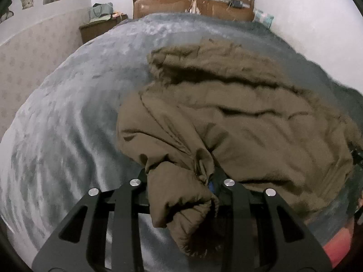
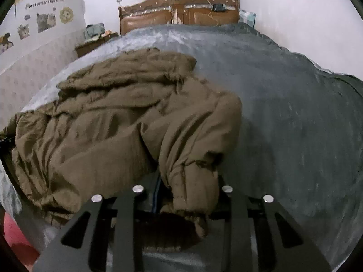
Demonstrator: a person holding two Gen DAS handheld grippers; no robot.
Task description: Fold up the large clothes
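Note:
A large olive-brown padded jacket [image 1: 226,124] with a fur-trimmed hood lies crumpled on the grey bed blanket [image 1: 79,113]. My left gripper [image 1: 181,181] is shut on a bunched sleeve or hem of its left side, and the fabric hangs down between the black fingers. In the right wrist view the same jacket [image 2: 102,124] spreads to the left. My right gripper [image 2: 186,190] is shut on a bunched cuff end at its right side, with cloth filling the gap between the jaws.
The blanket [image 2: 295,124] covers a wide bed with a wooden headboard [image 2: 179,11] at the far wall. A nightstand [image 1: 97,28] with bags stands at the back left. Something red [image 1: 338,247] shows at the near bed edge.

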